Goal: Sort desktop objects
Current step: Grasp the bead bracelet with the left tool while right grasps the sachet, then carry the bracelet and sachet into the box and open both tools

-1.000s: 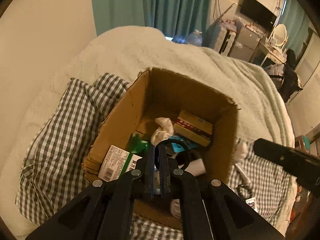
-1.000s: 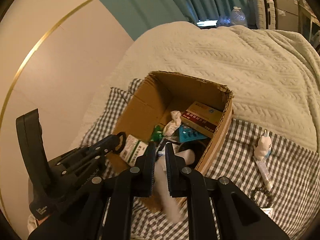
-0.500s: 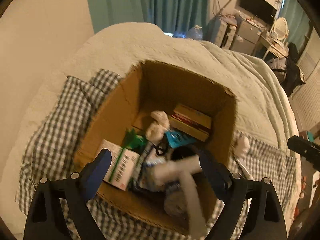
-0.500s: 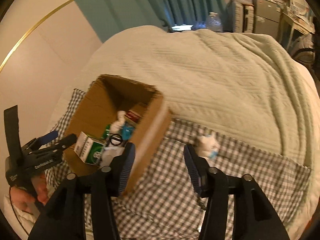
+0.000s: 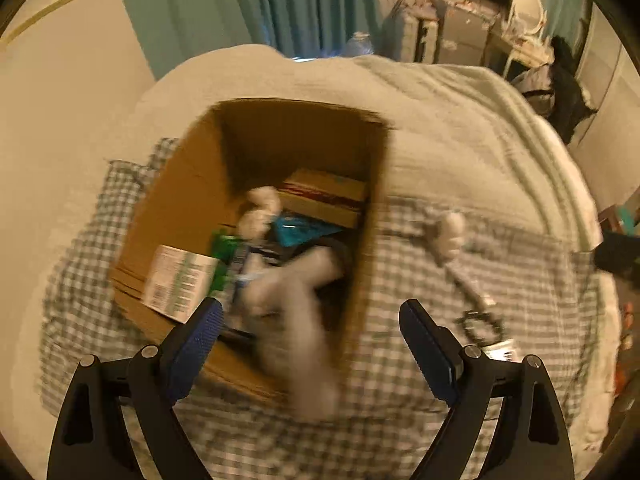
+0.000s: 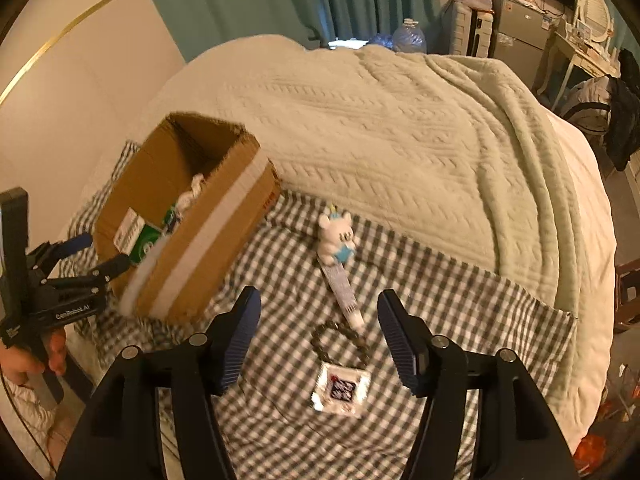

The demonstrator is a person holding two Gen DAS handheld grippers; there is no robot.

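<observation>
A sorting job on a bed nears its end: the cardboard box (image 6: 188,216) already holds a green-and-white carton (image 5: 180,280), a brown packet (image 5: 324,196), a teal packet (image 5: 300,230) and a crumpled white wad (image 5: 260,208), with a pale blurred item (image 5: 296,304) at its near wall, ahead of the left gripper (image 5: 310,332), whose blue-padded fingers stand wide apart and empty. Left to sort, on the checked cloth (image 6: 460,300), lie a white bear charm (image 6: 336,236) on a pen-like stick (image 6: 344,296) and a beaded bracelet (image 6: 340,344) with a square tag (image 6: 342,390). The bracelet sits directly ahead of the right gripper (image 6: 318,330), between its spread, empty fingers, the charm just beyond. A second ago both grippers were pinched shut over the box, the right on a pale tube, the left's load unclear; half a second ago both had opened. Since then the right gripper has swung away from the box, now off to its left, and settled over the remaining trinkets, apparently lining up the next pick
</observation>
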